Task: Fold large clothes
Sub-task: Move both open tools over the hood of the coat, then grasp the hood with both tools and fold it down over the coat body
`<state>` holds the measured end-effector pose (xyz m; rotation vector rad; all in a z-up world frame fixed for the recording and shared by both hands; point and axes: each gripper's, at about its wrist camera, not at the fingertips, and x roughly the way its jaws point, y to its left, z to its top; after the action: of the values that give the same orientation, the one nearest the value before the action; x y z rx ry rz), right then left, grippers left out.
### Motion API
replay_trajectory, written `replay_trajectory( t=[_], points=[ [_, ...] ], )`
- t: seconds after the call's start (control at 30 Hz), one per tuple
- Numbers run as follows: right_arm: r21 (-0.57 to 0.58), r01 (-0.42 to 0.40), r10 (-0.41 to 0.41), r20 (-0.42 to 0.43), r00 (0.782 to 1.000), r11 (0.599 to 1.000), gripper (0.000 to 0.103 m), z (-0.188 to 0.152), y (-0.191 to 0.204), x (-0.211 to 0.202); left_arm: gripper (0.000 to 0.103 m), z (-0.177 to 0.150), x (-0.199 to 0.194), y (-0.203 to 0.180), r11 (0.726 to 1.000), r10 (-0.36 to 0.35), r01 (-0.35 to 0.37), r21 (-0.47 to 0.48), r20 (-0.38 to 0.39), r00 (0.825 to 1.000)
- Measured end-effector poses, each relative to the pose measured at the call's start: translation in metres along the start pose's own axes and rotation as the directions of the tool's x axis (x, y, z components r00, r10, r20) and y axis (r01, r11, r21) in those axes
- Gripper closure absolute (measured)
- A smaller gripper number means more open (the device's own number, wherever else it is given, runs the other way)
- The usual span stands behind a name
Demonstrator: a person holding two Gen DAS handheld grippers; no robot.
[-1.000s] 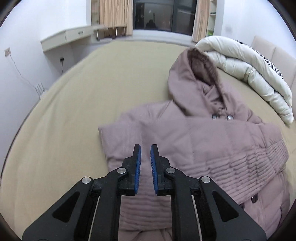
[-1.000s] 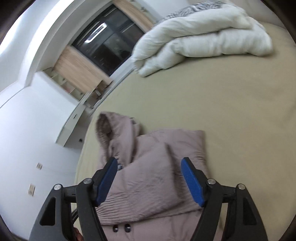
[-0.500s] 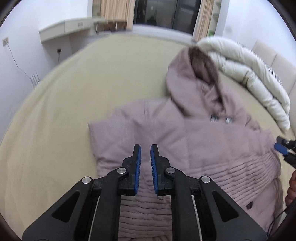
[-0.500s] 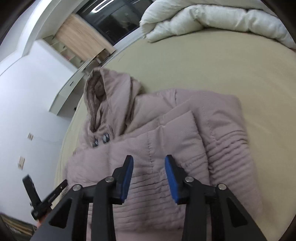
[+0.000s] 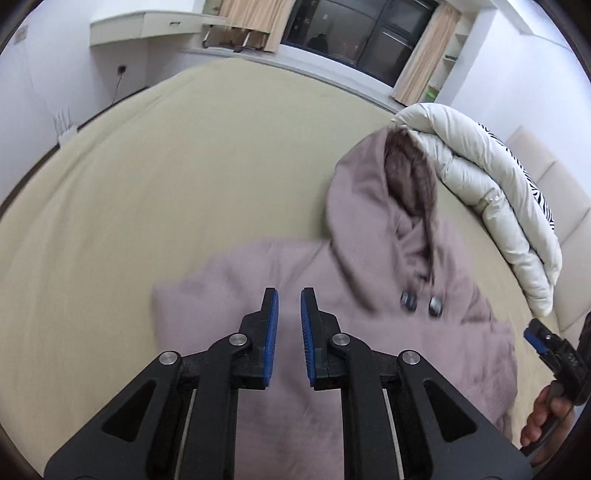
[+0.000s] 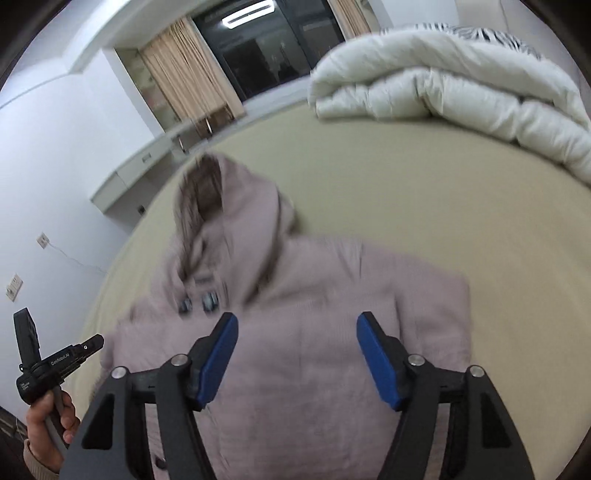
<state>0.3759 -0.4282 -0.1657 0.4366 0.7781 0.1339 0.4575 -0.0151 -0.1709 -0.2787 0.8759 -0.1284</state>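
Note:
A mauve hooded padded jacket lies on the beige bed, sleeves folded in, hood pointing away; it also shows in the right wrist view. My left gripper hovers over the jacket's left part, its blue pads a narrow gap apart with nothing between them. My right gripper is wide open above the jacket's chest and empty. Each gripper shows at the edge of the other's view: the right one, the left one.
A rolled white duvet lies at the bed's head by the hood, also in the right wrist view. The beige bed sheet stretches to the left. A white desk and dark window stand beyond.
Both grippers have pulled back and tilted up from the jacket. The right gripper narrowed half a second ago and has opened wide again. The left gripper's gap is unchanged.

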Motion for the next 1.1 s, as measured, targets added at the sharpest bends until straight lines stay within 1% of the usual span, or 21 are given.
replay_trajectory(
  t=[0.1, 0.13, 0.17, 0.23, 0.27, 0.3, 0.37, 0.47, 0.5, 0.57, 0.63, 0.67, 0.73, 0.77, 0.9, 0.93, 0.97, 1.0, 1.03, 1.07, 1.1],
  points=[
    [-0.011, -0.009, 0.009, -0.025, 1.000, 1.000, 0.023, 0.039, 0.006, 0.017, 0.091, 0.049, 0.025, -0.032, 0.999, 0.011, -0.011, 0.051, 0.004, 1.000],
    [-0.032, -0.001, 0.000, -0.032, 0.999, 0.999, 0.023, 0.051, 0.012, 0.027, 0.091, 0.068, 0.036, -0.046, 0.998, -0.015, 0.014, 0.059, 0.011, 1.000],
    [-0.054, 0.003, -0.005, -0.037, 0.999, 0.999, 0.023, 0.058, 0.016, 0.034, 0.086, 0.084, 0.051, -0.058, 0.997, -0.033, 0.033, 0.065, -0.002, 0.999],
    [-0.076, -0.003, -0.003, -0.073, 0.997, 0.997, 0.023, 0.073, 0.021, 0.057, 0.063, 0.111, 0.084, -0.076, 0.997, -0.047, 0.049, 0.052, -0.040, 0.998],
    [-0.071, -0.006, 0.000, -0.091, 0.996, 0.997, 0.023, 0.076, 0.021, 0.066, 0.039, 0.118, 0.095, -0.082, 0.998, -0.057, 0.059, 0.036, -0.051, 0.997],
    [-0.071, -0.015, 0.007, -0.115, 0.993, 0.997, 0.023, 0.080, 0.022, 0.079, 0.034, 0.123, 0.105, -0.089, 0.998, -0.057, 0.058, 0.035, -0.049, 0.997],
    [-0.086, -0.027, 0.016, -0.127, 0.992, 0.996, 0.023, 0.086, 0.027, 0.098, 0.034, 0.133, 0.128, -0.101, 0.998, -0.025, 0.029, 0.065, -0.051, 0.998],
    [-0.075, -0.035, 0.025, -0.135, 0.991, 0.997, 0.023, 0.096, 0.030, 0.119, 0.034, 0.141, 0.179, -0.112, 0.993, 0.034, -0.022, 0.112, -0.107, 0.994],
    [-0.068, -0.039, 0.029, -0.133, 0.991, 0.997, 0.023, 0.100, 0.032, 0.126, 0.034, 0.142, 0.191, -0.112, 0.993, 0.040, -0.026, 0.116, -0.121, 0.992],
    [-0.070, -0.045, 0.035, -0.139, 0.990, 0.997, 0.023, 0.106, 0.037, 0.139, 0.035, 0.145, 0.212, -0.112, 0.992, 0.054, -0.038, 0.124, -0.130, 0.990],
    [-0.075, -0.044, 0.031, -0.163, 0.986, 0.996, 0.023, 0.111, 0.045, 0.156, 0.054, 0.147, 0.224, -0.108, 0.992, 0.051, -0.035, 0.118, -0.130, 0.990],
    [-0.082, -0.039, 0.025, -0.170, 0.985, 0.996, 0.023, 0.113, 0.049, 0.164, 0.070, 0.147, 0.227, -0.105, 0.994, 0.043, -0.029, 0.104, -0.132, 0.990],
    [-0.106, -0.029, 0.010, -0.179, 0.984, 0.994, 0.023, 0.118, 0.062, 0.181, 0.075, 0.148, 0.223, -0.093, 0.998, 0.024, -0.017, 0.066, -0.114, 0.993],
    [-0.113, -0.029, 0.008, -0.183, 0.983, 0.993, 0.023, 0.121, 0.067, 0.189, 0.081, 0.149, 0.223, -0.092, 0.998, 0.020, -0.013, 0.066, -0.104, 0.994],
    [-0.152, -0.005, -0.027, -0.204, 0.979, 0.988, 0.023, 0.128, 0.096, 0.226, 0.087, 0.153, 0.218, -0.095, 0.994, 0.004, 0.003, 0.110, -0.067, 0.998],
    [-0.178, 0.023, -0.062, -0.220, 0.974, 0.984, 0.024, 0.128, 0.103, 0.239, 0.088, 0.153, 0.216, -0.096, 0.993, 0.003, 0.005, 0.120, -0.061, 0.998],
    [-0.203, 0.055, -0.103, -0.234, 0.967, 0.978, 0.027, 0.126, 0.106, 0.248, 0.088, 0.153, 0.213, -0.096, 0.992, 0.002, 0.005, 0.129, -0.055, 0.998],
    [-0.231, 0.099, -0.158, -0.252, 0.955, 0.968, 0.047, 0.125, 0.107, 0.258, 0.089, 0.152, 0.208, -0.095, 0.990, 0.000, 0.007, 0.137, -0.049, 0.999],
    [-0.231, 0.130, -0.191, -0.265, 0.945, 0.964, 0.071, 0.126, 0.105, 0.262, 0.090, 0.149, 0.201, -0.095, 0.990, -0.002, 0.008, 0.144, -0.041, 0.999],
    [-0.205, 0.128, -0.181, -0.266, 0.947, 0.970, 0.077, 0.126, 0.100, 0.259, 0.091, 0.149, 0.192, -0.094, 0.989, -0.006, 0.011, 0.150, -0.032, 0.999],
    [-0.172, 0.110, -0.152, -0.259, 0.954, 0.979, 0.084, 0.127, 0.094, 0.252, 0.092, 0.146, 0.182, -0.093, 0.987, -0.011, 0.014, 0.158, -0.020, 1.000]
  ],
)
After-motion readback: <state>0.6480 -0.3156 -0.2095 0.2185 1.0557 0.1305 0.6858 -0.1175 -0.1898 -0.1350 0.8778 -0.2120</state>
